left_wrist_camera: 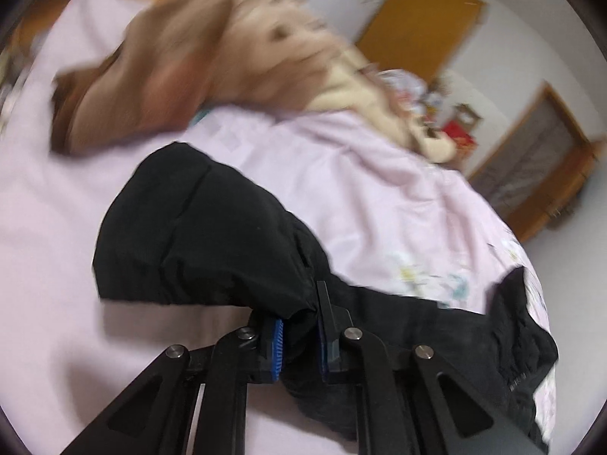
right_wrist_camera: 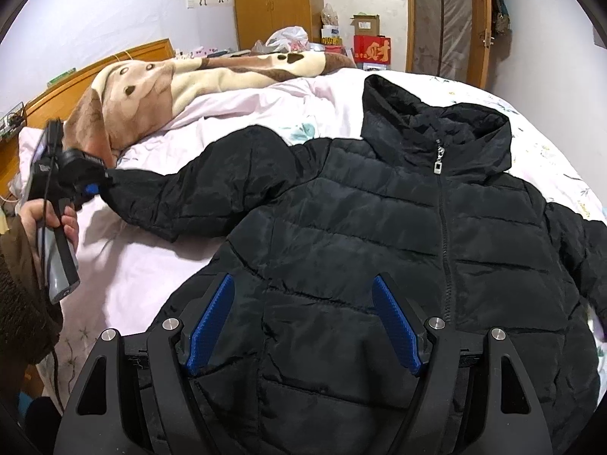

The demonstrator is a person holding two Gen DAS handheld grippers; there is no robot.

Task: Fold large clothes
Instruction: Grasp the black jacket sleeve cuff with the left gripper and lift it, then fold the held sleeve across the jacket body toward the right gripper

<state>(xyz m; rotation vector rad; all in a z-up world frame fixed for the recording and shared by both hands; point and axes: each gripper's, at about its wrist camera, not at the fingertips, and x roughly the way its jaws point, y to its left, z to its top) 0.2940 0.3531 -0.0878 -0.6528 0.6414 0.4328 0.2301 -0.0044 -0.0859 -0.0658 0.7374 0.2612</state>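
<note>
While your left gripper (right_wrist_camera: 93, 189) clamps the sleeve cuff (left_wrist_camera: 299, 311) of the black jacket (right_wrist_camera: 379, 235) spread on the bed (right_wrist_camera: 144, 265), your right gripper (right_wrist_camera: 301, 322) hovers apart above its hem — carry the sleeve across the chest, keeping it taut.

The black puffer jacket (right_wrist_camera: 379, 227) is quilted cloth with a faint sheen; the dog-print blanket (right_wrist_camera: 159, 87) looks fleecy; the headboard (right_wrist_camera: 114, 64) is glossy wood; the zip pull (right_wrist_camera: 439, 163) is shiny metal.
</note>
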